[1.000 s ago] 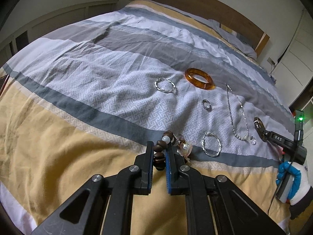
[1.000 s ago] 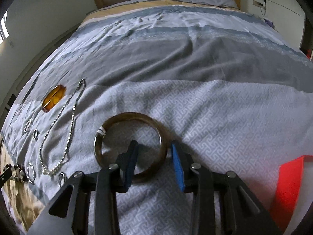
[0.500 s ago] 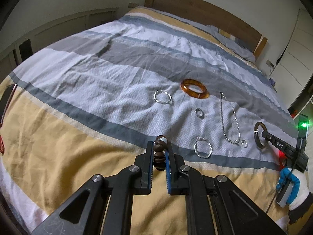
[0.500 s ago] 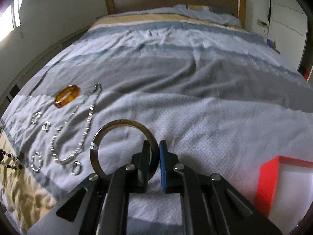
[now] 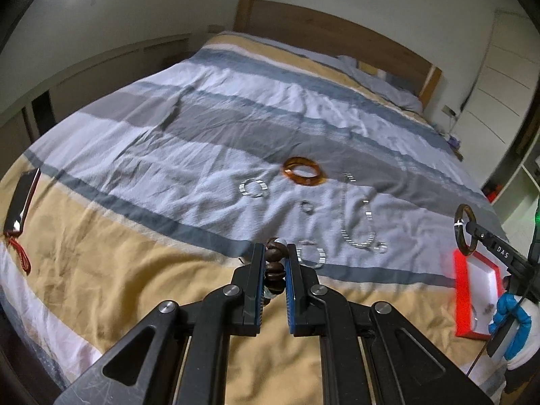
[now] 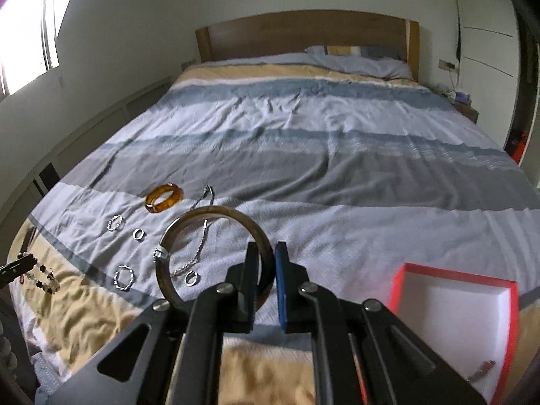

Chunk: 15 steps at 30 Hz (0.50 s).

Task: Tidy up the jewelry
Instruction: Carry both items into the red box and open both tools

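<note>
Carrying stage: left claw (image 5: 274, 266) pinching bead bracelet (image 5: 274, 263), right claw (image 6: 266, 266) pinching brown bangle (image 6: 216, 253), both above bed (image 6: 337, 168). Next, probably: over to red box (image 6: 452, 307), near right, then release.

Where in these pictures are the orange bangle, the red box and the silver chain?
Orange bangle (image 6: 164, 197), right wrist view: on its near rim.
Red box (image 6: 451, 276), right wrist view: on its far red wall.
Silver chain (image 5: 357, 241), left wrist view: on the near loop, lying on the bedcover.
</note>
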Available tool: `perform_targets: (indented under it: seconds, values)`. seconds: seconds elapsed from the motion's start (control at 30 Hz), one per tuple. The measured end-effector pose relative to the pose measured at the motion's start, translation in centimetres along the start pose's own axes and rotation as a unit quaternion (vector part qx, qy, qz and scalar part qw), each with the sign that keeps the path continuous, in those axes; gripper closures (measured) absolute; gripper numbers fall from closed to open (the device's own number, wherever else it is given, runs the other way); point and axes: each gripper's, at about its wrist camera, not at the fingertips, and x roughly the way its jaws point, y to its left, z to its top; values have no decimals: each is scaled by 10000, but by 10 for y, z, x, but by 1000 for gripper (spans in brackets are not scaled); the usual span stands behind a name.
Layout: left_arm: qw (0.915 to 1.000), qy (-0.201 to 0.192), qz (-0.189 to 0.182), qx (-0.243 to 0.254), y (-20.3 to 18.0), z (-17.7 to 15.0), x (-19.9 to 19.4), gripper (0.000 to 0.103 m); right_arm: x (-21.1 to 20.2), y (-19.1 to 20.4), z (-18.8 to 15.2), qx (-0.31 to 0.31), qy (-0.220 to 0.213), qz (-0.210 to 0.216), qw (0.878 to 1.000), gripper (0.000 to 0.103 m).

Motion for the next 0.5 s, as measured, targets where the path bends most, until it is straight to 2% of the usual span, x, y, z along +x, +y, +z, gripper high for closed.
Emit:
perform_targets:
  seconds: [0.13, 0.27, 0.37, 0.5]
  values:
    - [9994, -63, -264, 217, -35, 3, -14, 93, -36, -23, -7, 122, -126, -106, 9998, 94]
    - [9966, -21, -660, 503, -88, 3, -21, 93, -62, -56, -17, 250, -175, -314, 9990, 94]
    - [9916, 63, -1040, 761, -137, 1, -21, 93, -81, -91, -28, 392, -187, -526, 9977, 94]
    - [9805, 243, -1575, 1147, -212, -6, -10, 93, -95, -143, -45, 509, -80, -870, 9949, 94]
